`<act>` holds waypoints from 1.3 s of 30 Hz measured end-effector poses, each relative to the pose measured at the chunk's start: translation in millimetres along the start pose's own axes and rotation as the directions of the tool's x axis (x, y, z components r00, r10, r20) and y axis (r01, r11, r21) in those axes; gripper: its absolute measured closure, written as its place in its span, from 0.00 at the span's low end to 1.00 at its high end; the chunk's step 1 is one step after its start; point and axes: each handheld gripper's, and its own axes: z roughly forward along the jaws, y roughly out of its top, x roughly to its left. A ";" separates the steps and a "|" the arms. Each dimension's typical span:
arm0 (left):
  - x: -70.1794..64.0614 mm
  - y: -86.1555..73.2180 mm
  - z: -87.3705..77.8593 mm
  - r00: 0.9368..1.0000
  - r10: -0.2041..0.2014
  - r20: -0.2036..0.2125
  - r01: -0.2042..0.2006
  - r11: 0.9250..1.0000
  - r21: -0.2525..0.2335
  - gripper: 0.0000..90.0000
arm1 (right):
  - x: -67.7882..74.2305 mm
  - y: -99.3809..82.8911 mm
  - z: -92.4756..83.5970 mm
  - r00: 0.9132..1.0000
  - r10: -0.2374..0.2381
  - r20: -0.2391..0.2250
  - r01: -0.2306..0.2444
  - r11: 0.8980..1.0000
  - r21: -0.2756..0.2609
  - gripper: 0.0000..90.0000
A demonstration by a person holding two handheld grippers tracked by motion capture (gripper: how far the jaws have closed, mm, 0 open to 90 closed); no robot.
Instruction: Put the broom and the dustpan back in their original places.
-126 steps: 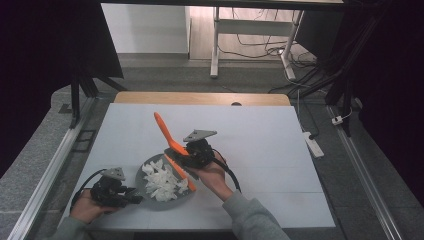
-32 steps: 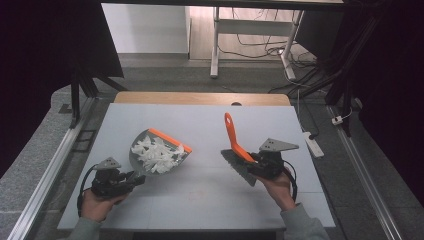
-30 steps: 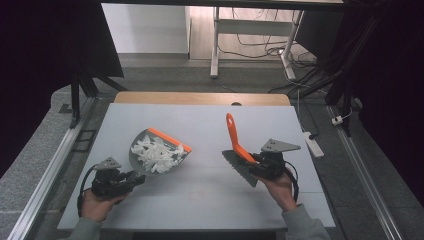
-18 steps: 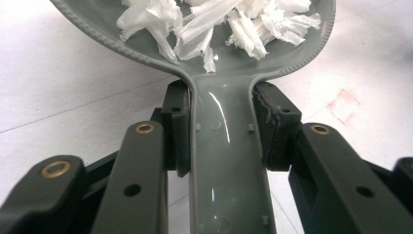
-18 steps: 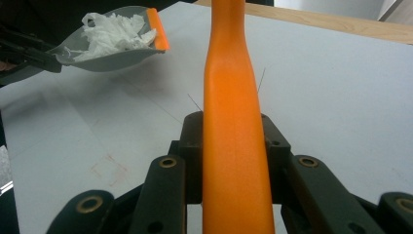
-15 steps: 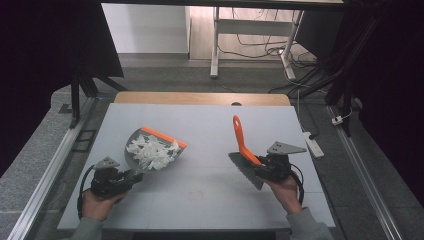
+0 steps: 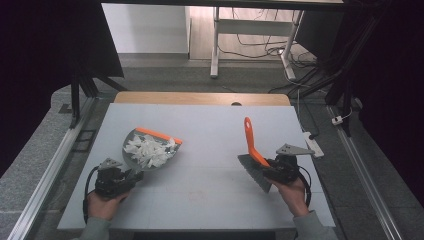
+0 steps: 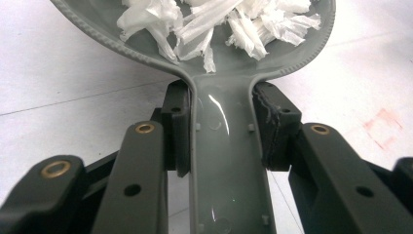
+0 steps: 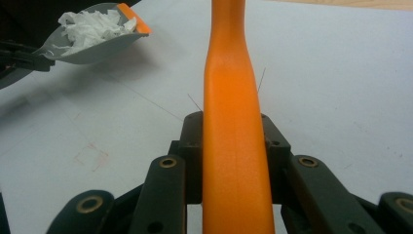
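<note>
Dustpan (image 7: 150, 150) gripped left (image 7: 117, 177); brush (image 7: 252, 152) gripped right (image 7: 277, 170).

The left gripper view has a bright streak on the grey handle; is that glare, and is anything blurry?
Left gripper view: yes, glare, a lamp reflected on the glossy grey plastic dustpan; its white paper shreds stay sharp. Right gripper view: the orange plastic brush handle looks soft close up. High view: dark surroundings, evenly lit white table.

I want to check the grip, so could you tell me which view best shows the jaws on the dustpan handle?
The left gripper view: both jaws press the dustpan handle close up. The high view shows the handle small under the left gripper; the right gripper view shows it distant.
</note>
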 end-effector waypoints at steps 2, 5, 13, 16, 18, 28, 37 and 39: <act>1.3 -0.1 1.9 1.000 -0.019 -0.015 0.019 1.000 -0.005 0.69 | -1.1 -0.9 1.0 1.000 0.003 0.000 -0.003 1.000 0.003 0.78; 3.3 -0.6 5.5 0.999 -0.038 -0.031 0.038 0.999 -0.004 0.69 | -1.0 -2.3 4.0 1.000 0.005 -0.002 -0.005 1.000 0.014 0.78; 6.0 0.2 16.4 0.993 -0.093 -0.066 0.094 0.996 0.002 0.69 | 2.6 -4.7 11.8 1.000 -0.001 -0.013 0.001 0.999 0.039 0.78; 5.9 1.2 21.0 0.990 -0.114 -0.079 0.114 0.993 0.001 0.69 | 3.8 -5.0 13.8 1.000 0.014 -0.014 -0.014 0.999 0.044 0.78; 5.2 1.8 23.6 0.989 -0.128 -0.081 0.128 0.992 0.001 0.69 | 5.3 -5.1 15.3 1.000 0.013 -0.013 -0.013 0.999 0.052 0.78; 5.9 0.5 34.5 0.972 -0.204 -0.116 0.207 0.978 0.013 0.69 | 5.4 -8.6 24.4 1.000 0.017 -0.016 -0.016 0.997 0.082 0.78; 3.5 -0.2 38.8 0.972 -0.200 -0.125 0.204 0.979 0.024 0.68 | -5.5 -12.9 39.3 0.998 0.053 0.014 -0.055 0.989 0.137 0.78; 3.3 -0.3 39.3 0.972 -0.199 -0.124 0.204 0.979 0.025 0.68 | -8.7 -13.0 41.5 0.998 0.061 0.019 -0.064 0.988 0.141 0.78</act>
